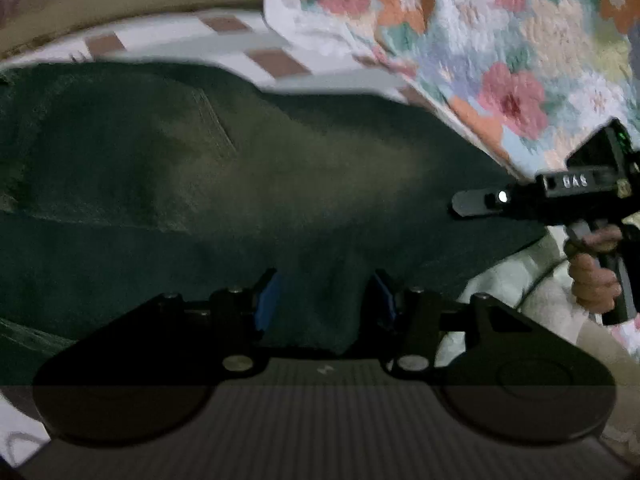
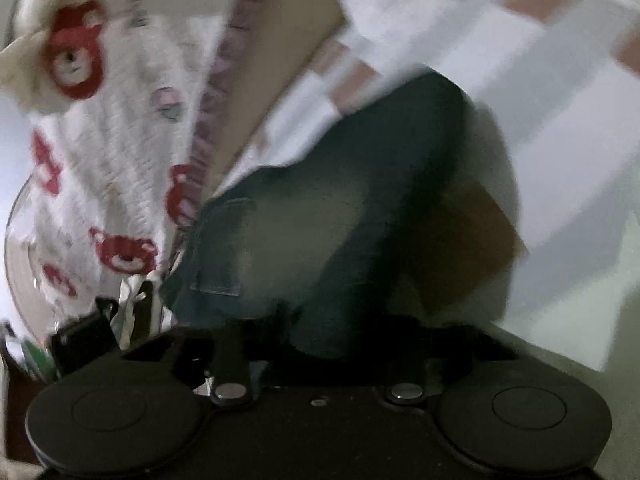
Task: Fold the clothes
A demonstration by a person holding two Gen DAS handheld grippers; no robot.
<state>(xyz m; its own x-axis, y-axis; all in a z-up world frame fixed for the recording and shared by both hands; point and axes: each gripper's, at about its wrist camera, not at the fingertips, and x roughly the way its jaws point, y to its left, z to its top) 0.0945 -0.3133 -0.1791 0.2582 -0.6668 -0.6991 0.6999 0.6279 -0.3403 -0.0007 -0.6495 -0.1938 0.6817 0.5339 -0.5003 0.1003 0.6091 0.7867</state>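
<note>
Closest in the left wrist view, the left gripper (image 1: 326, 300) at bottom centre is about half open, with a bunched fold of the dark green garment (image 1: 240, 184) between its blue pads (image 1: 267, 300); can't tell if they really pinch it. In the right wrist view the right gripper (image 2: 332, 336) sits buried in the same cloth, jaws too blurred to read. The garment spreads across a checked sheet (image 1: 176, 38). Further back there's a floral quilt (image 1: 500, 52), upper right, and a bear-print blanket (image 2: 100, 140), upper left.
</note>
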